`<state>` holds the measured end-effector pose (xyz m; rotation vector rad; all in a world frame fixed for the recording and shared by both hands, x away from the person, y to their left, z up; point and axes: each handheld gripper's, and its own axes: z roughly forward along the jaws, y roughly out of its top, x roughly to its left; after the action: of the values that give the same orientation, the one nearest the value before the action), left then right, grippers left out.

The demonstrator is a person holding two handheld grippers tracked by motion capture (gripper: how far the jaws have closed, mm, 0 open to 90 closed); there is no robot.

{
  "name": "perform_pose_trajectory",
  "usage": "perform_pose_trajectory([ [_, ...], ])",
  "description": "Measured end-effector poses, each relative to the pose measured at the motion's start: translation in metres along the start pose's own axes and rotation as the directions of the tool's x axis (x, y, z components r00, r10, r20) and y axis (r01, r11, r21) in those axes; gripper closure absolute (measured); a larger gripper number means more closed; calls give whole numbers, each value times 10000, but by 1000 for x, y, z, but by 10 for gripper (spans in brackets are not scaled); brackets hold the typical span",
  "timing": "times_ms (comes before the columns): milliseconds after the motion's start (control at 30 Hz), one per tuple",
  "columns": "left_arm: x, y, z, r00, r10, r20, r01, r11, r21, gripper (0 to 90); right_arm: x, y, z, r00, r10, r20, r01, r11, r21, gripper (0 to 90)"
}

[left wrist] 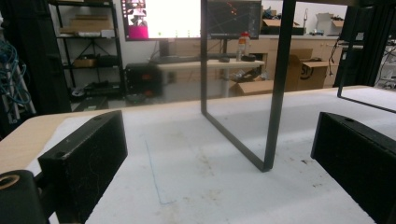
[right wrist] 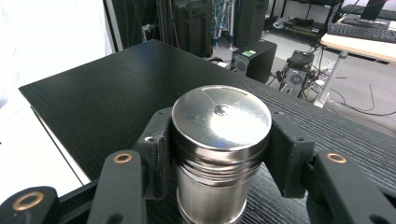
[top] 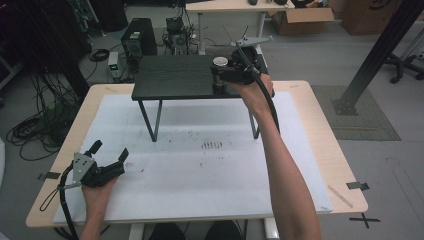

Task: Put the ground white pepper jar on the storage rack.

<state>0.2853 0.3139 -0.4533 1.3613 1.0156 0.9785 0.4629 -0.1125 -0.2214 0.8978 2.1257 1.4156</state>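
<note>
At about 8 o'clock on the white mat (top: 200, 165), nearest the person, the left gripper (top: 111, 151) is held low over the surface with its jaws spread wide apart and nothing between them. Beyond it, toward 12 o'clock, a small black stand (top: 175, 77) is seen on thin metal legs. At roughly 1 o'clock, on the stand's right end, a metal canister (right wrist: 219, 149) stands upright, and the right gripper (right wrist: 219, 154) is clamped on its ribbed upper body just beneath the lid.
</note>
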Motion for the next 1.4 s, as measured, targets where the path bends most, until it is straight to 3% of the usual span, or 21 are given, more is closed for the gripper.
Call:
perform_pose_trajectory([
  [600, 0, 0, 0, 10000, -5, -1, 5, 10000, -6, 41, 0, 0, 1, 9999, -111, -14, 111, 9999, -13, 472],
  [800, 0, 0, 0, 10000, -1, 0, 1, 10000, -5, 42, 1, 0, 3, 9996, -153, -227, 150, 9998, -120, 351],
  [933, 0, 0, 0, 10000, -17, 2, 17, 10000, -17, 41, 3, -1, 5, 9996, -151, -246, 146, 9997, -206, 170],
  [967, 0, 0, 0, 10000, -18, 3, 18, 10000, -17, 41, 5, -2, 5, 9997, -241, -26, 240, 9993, -282, 78],
  [1000, 0, 0, 0, 10000, -18, 3, 18, 10000, -17, 41, 5, -2, 5, 9997, -230, 11, 230, 9992, -323, 51],
  [1100, 0, 0, 0, 10000, -13, -1, 13, 10000, -17, 42, 6, -2, 5, 9999, -147, -28, 146, 9989, -436, 0],
  [1400, 0, 0, 0, 10000, -1, -7, 1, 10000, 4, 42, 6, -4, 2, 9998, -176, -74, 173, 9992, -362, 0],
])
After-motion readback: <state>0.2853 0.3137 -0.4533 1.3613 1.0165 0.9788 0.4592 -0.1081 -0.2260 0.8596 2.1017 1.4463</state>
